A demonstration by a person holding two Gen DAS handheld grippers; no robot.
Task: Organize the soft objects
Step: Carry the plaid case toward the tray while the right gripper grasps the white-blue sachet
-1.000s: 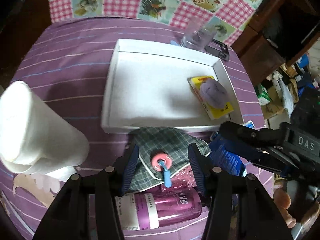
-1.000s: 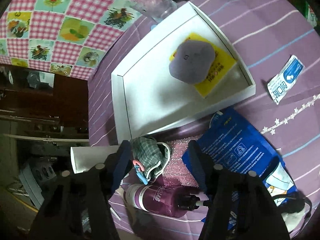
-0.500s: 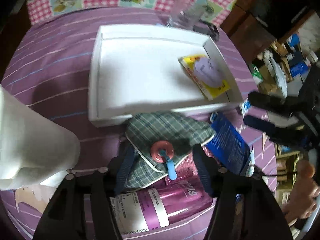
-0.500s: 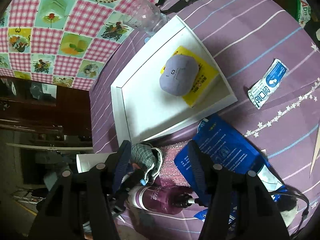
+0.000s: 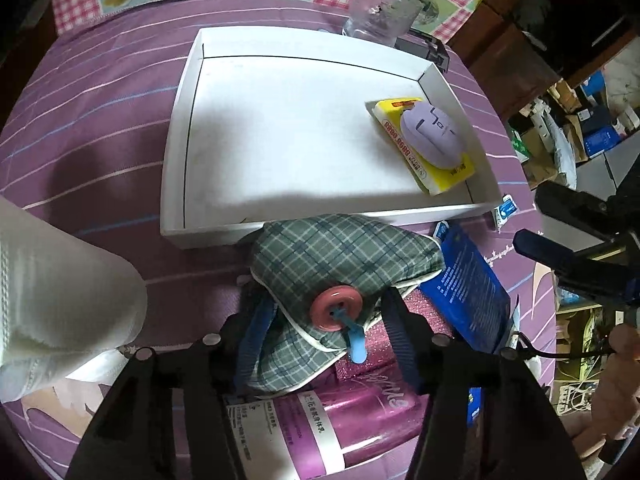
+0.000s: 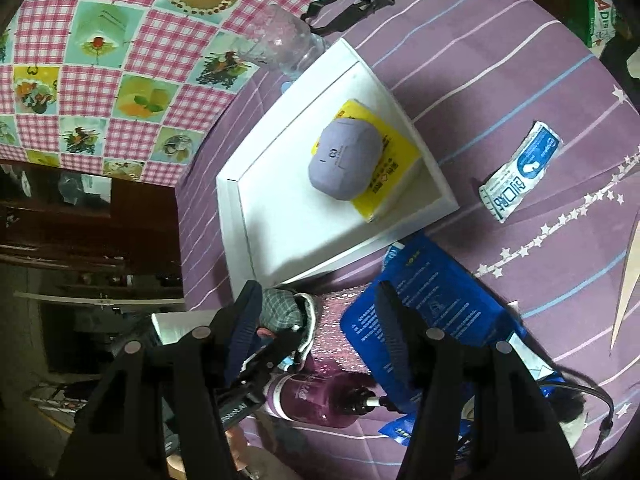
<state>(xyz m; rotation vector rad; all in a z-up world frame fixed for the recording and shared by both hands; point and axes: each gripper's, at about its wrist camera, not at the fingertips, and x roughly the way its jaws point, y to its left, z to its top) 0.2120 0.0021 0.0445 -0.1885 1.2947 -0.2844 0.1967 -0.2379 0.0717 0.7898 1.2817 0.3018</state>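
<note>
A green plaid cloth pouch (image 5: 340,256) with a pink button and a blue tab lies against the front rim of the white tray (image 5: 176,184). It rests partly on a pink glitter pouch (image 5: 408,316). My left gripper (image 5: 326,330) points down over it. Its jaws are closing with the pouch between them, and both pads touch the cloth. In the right wrist view the plaid pouch (image 6: 280,310) shows beside the left finger. My right gripper (image 6: 318,316) hovers open above the glitter pouch (image 6: 340,320), with nothing between its fingers. It also shows as the right gripper (image 5: 528,218) at the edge of the left wrist view.
In the tray a lilac mouse-shaped object (image 5: 432,136) sits on a yellow pack (image 5: 444,176). A pink bottle (image 5: 352,416) and a blue packet (image 5: 468,284) lie near the pouch. A white paper roll (image 5: 60,288) stands left, a clear glass (image 5: 376,16) behind the tray, and a small sachet (image 6: 520,172) right.
My left gripper has come down closer to the plaid pouch; its jaws widened, then narrowed around the cloth. The right gripper has drifted slightly, still open.
</note>
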